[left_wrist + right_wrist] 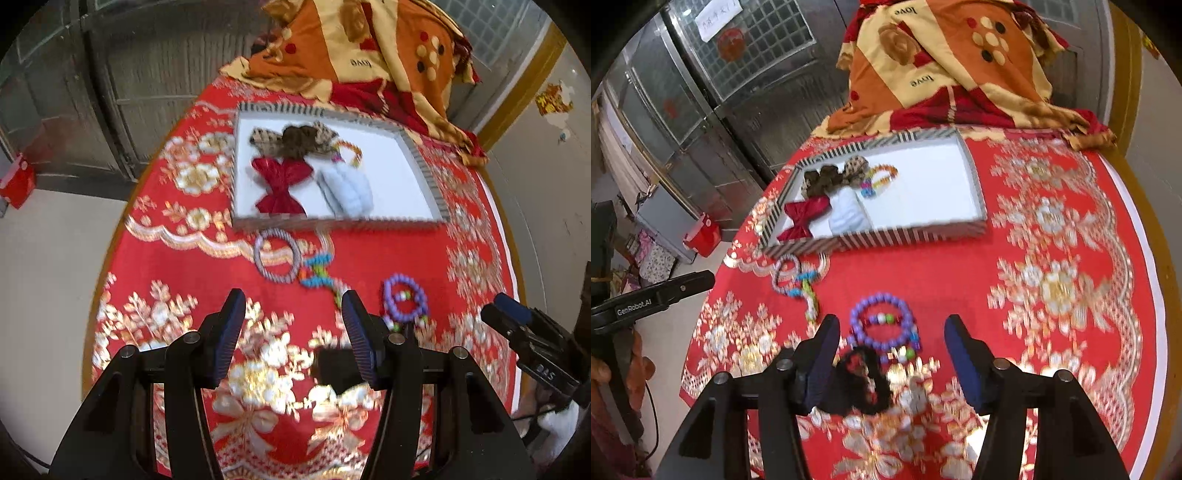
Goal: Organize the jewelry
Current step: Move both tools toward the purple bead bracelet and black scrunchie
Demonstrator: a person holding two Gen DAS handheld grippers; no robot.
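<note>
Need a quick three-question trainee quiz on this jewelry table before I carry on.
1. True or false: the red bow lies inside the striped tray.
2. Which lies nearest the right gripper? A) black scrunchie B) purple bead bracelet C) grey ring bracelet
3. Fill in: the left gripper has ____ between its fingers.

Key: 1 true; 2 A; 3 nothing
</note>
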